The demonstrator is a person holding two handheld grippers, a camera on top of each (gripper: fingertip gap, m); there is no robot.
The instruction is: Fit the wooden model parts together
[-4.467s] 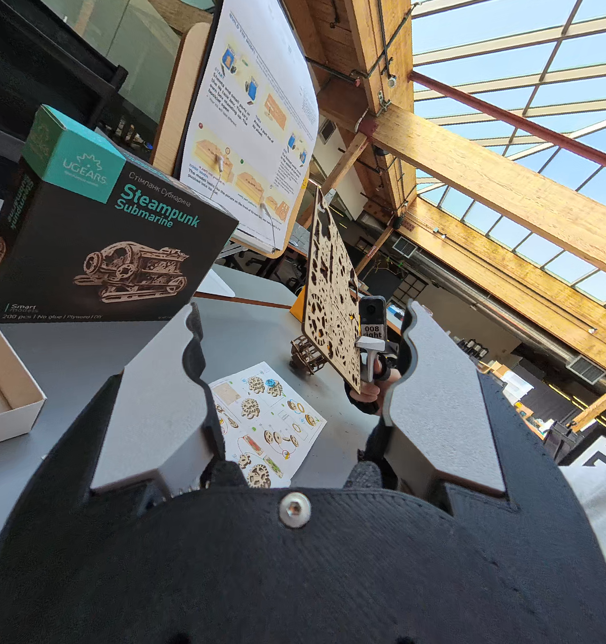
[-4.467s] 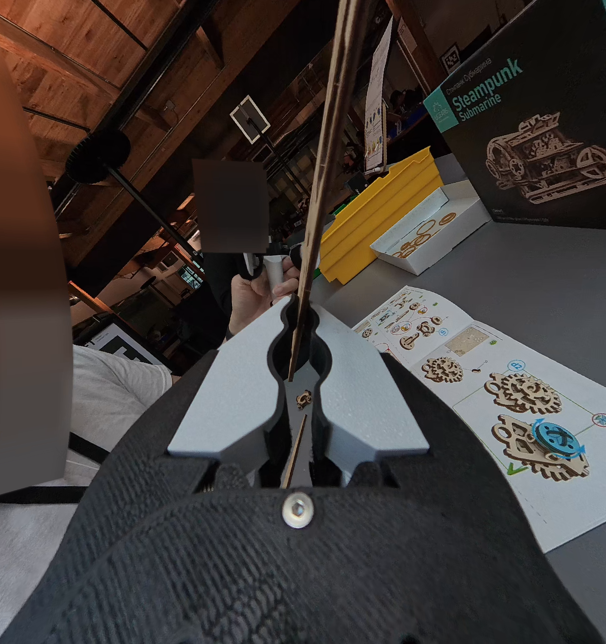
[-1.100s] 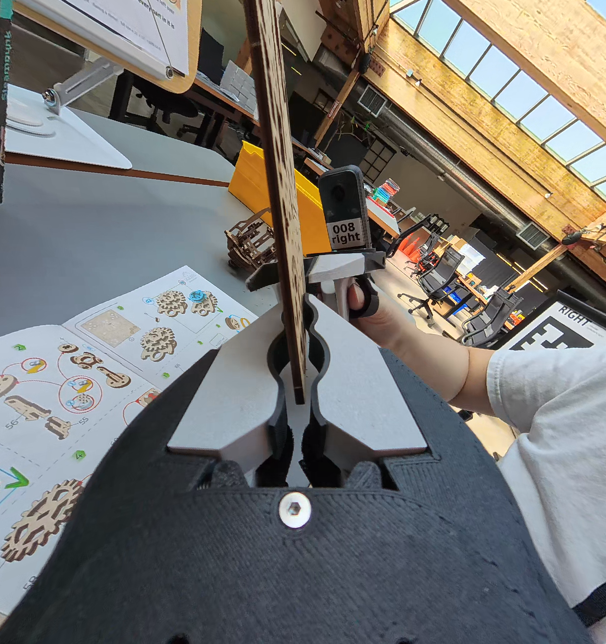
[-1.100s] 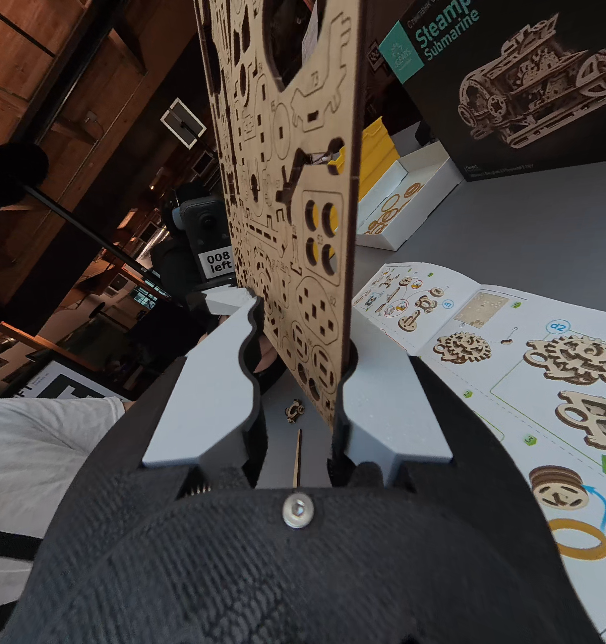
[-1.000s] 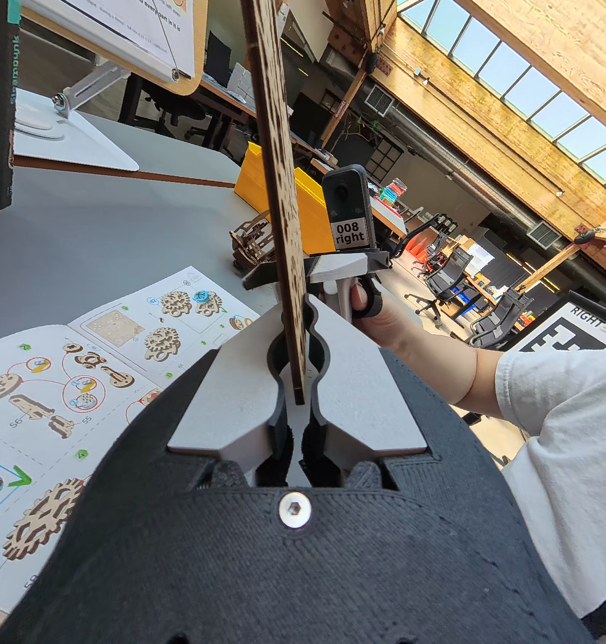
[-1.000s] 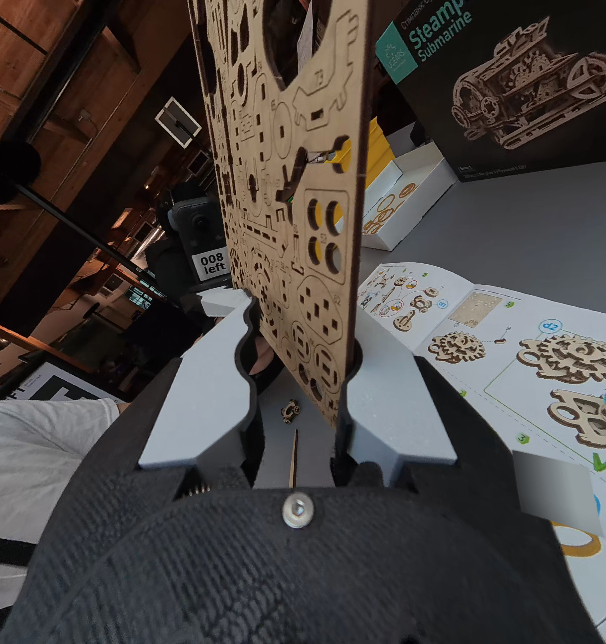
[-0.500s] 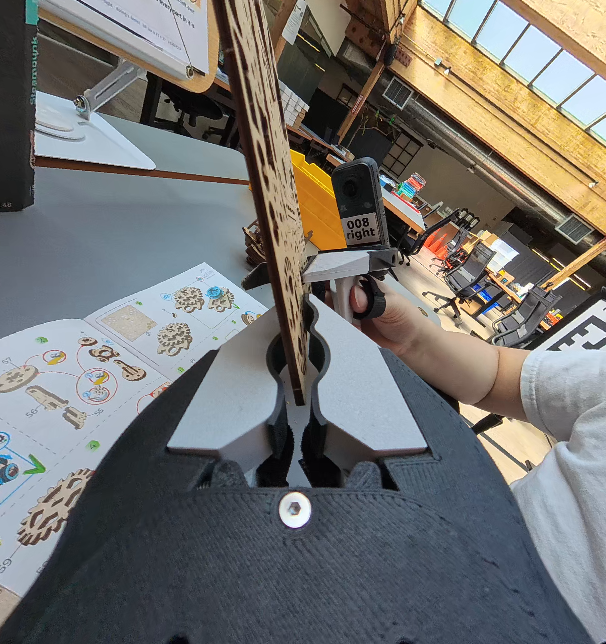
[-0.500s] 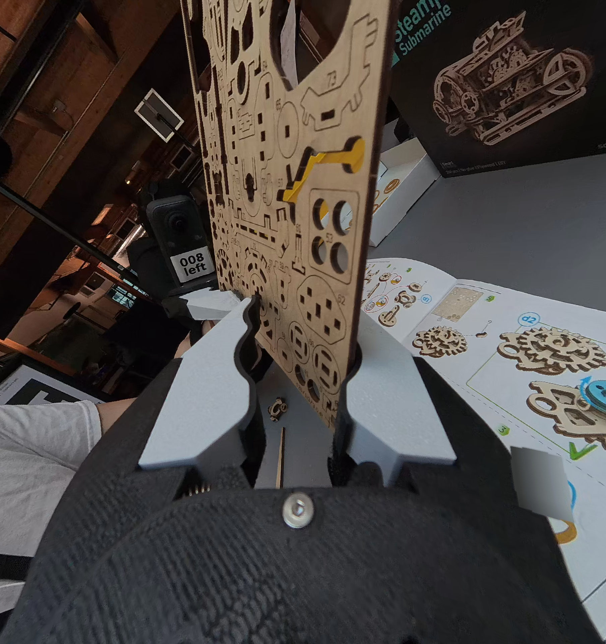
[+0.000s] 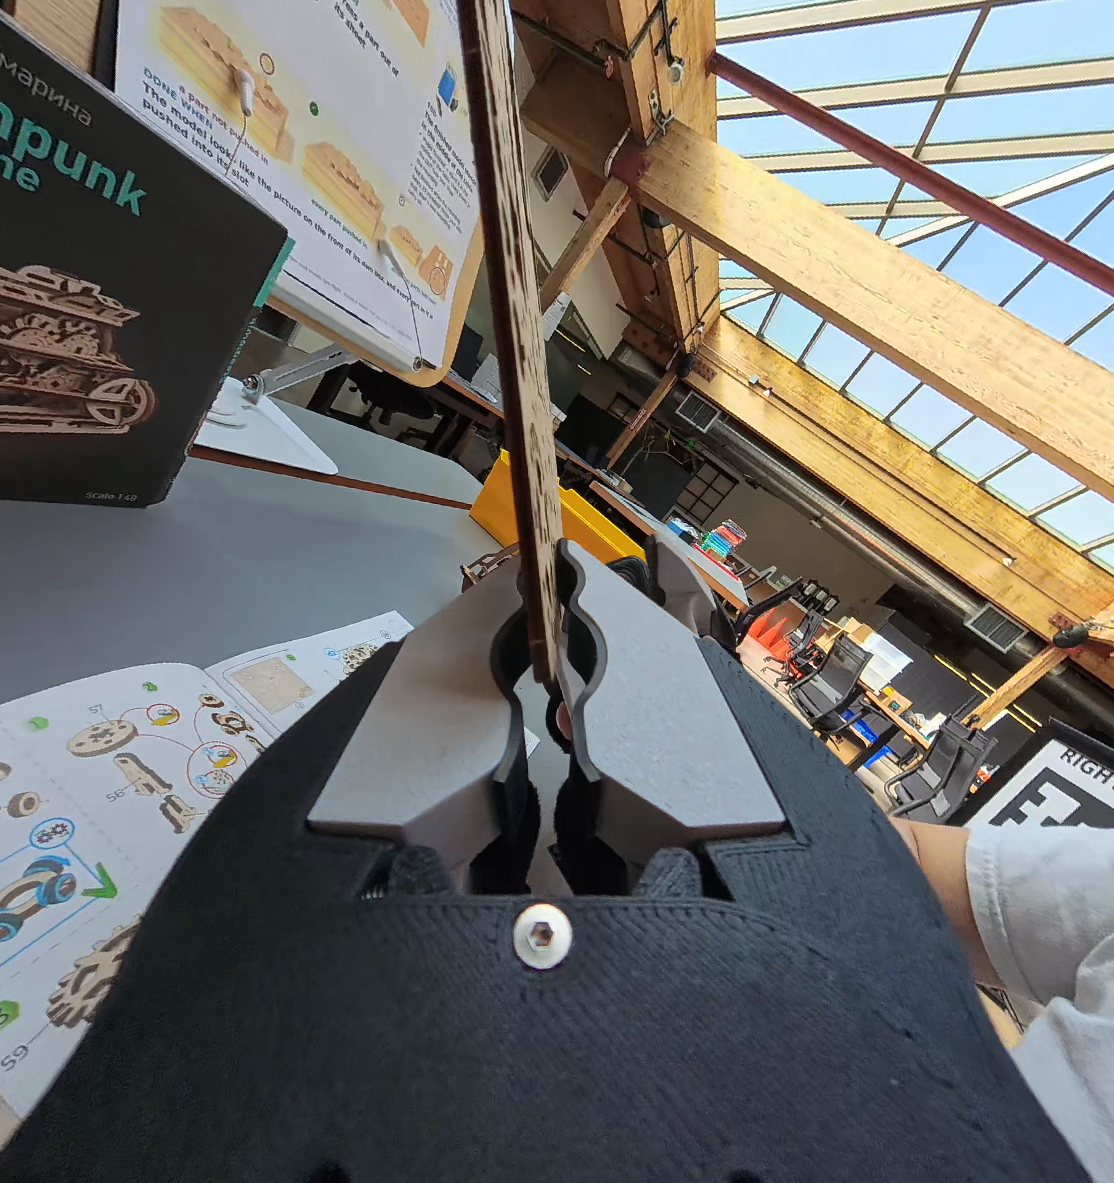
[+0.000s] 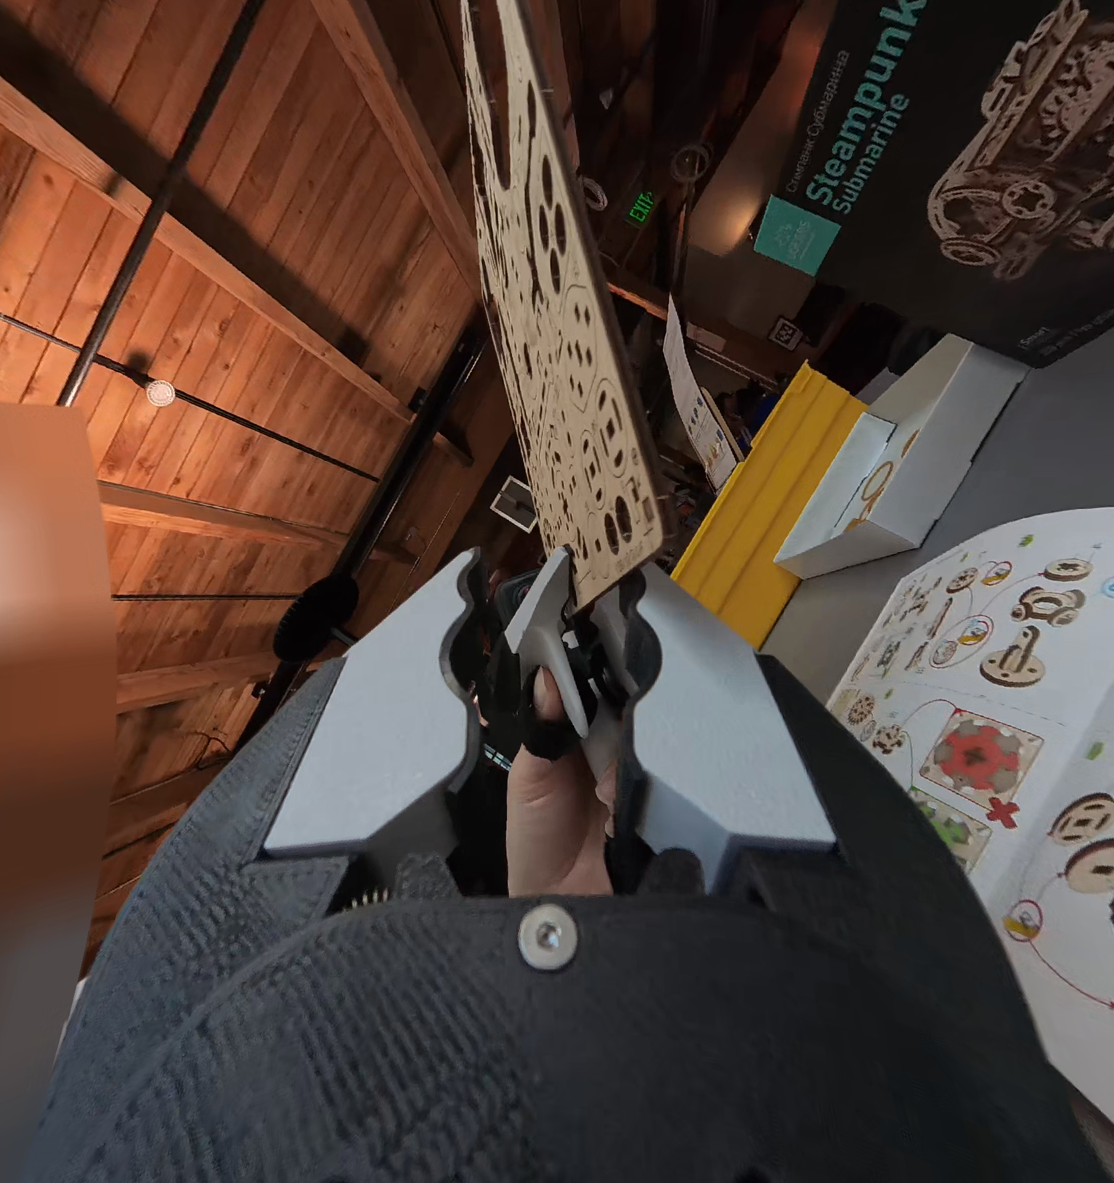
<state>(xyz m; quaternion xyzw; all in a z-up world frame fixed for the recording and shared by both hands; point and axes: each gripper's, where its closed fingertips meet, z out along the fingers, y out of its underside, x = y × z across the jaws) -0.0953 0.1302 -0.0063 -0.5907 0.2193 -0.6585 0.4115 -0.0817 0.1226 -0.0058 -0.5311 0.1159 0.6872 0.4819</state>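
A thin laser-cut wooden parts sheet (image 9: 509, 288) stands nearly upright, edge-on in the left wrist view. My left gripper (image 9: 541, 576) is shut on its lower edge and holds it above the grey table (image 9: 221, 563). In the right wrist view the sheet (image 10: 561, 352) shows its cut-out face. My right gripper (image 10: 557, 570) is open with its jaws wide apart; the sheet's lower corner sits just beyond its tips. Between its fingers I see the left gripper and the hand (image 10: 554, 800) holding it. A small part-built wooden model (image 9: 484, 570) sits behind the left gripper.
An open instruction booklet (image 9: 125, 768) lies on the table, also in the right wrist view (image 10: 1022, 704). A black model box (image 9: 93, 288) stands at the back. A yellow bin (image 10: 766, 512) and a white box (image 10: 894, 486) sit beside it. An instruction board (image 9: 317, 160) stands behind. The tips of both grippers are at nearly the same place.
Both grippers have tilted upward. The sheet no longer rests against my right finger; it now stands beyond the right gripper's tips. My left gripper still holds it.
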